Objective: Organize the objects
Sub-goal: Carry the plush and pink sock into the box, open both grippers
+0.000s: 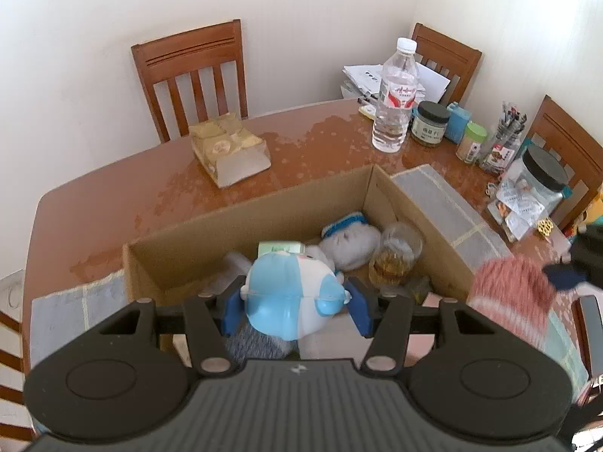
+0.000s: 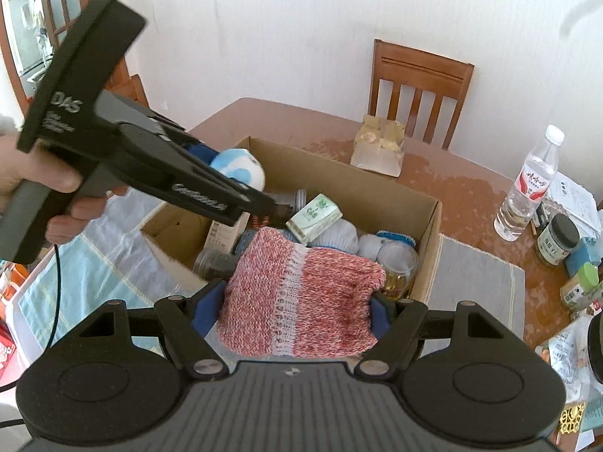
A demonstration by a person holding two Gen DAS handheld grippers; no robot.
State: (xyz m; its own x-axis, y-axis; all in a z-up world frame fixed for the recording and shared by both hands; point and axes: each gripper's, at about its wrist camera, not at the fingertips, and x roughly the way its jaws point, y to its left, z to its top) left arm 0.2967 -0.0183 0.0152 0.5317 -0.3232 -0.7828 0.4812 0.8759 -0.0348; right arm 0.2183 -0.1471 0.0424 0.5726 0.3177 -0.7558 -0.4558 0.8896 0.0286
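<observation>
Over the cardboard box (image 1: 264, 211), left gripper (image 1: 294, 301) clamps the blue-white toy (image 1: 290, 293); right gripper (image 2: 297, 312) grips the knit hat (image 2: 301, 290) (right view only: a hand (image 2: 34, 177)).

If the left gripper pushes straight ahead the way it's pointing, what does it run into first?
Probably the grey plush toy and green packet lying in the cardboard box. The left gripper, shut on the blue-and-white toy, aims down into the box; depth is unclear.

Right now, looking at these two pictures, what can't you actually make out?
- Box floor: hidden in both views by the toy and the knit piece held in front.
- Brown jar in the box: right view, half covered by the knit piece.
- Jar label: both views, print too small.
- Left gripper tips: right view, dark against the box contents.
- Lidded tub: left view, warped near the edge.
</observation>
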